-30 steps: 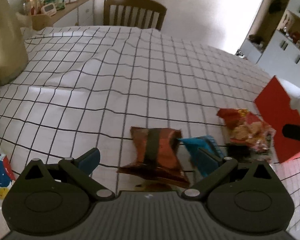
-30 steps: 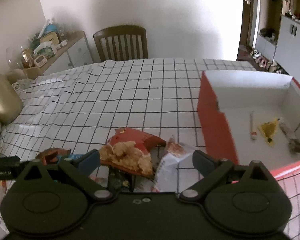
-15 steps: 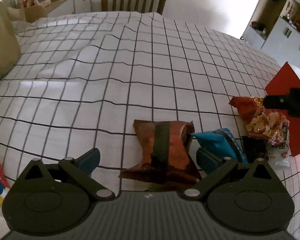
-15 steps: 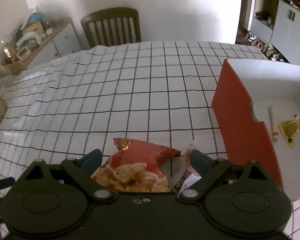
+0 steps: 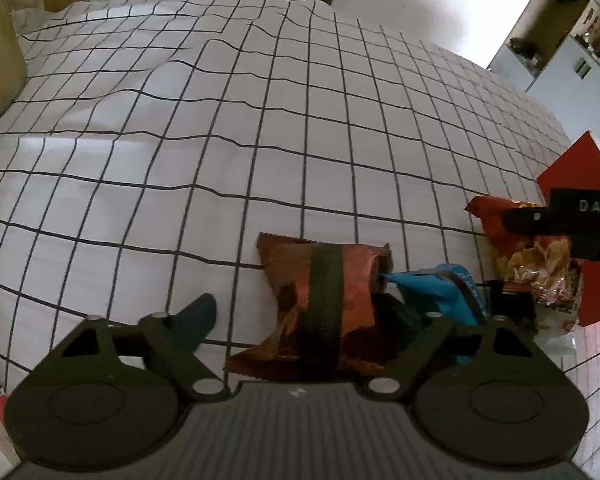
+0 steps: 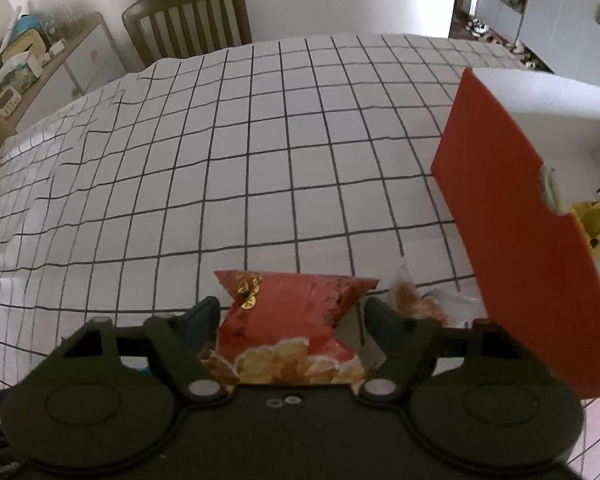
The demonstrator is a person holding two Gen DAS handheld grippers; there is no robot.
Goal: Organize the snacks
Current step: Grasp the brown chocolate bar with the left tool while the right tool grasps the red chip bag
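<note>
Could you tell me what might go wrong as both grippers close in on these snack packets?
1. The left gripper, whose jaws have just been closing, straddles the brown packet, but the blue packet lies against its right finger and could get pinched too.
2. The right gripper, also just closing, brackets the puffy red chip bag; a hard squeeze may crush the chips.
3. The red box wall stands close by and could be knocked.

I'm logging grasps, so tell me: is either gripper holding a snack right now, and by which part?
Nothing is held yet. The left gripper straddles the brown packet, the right gripper the red packet; both jaws have been closing.
</note>
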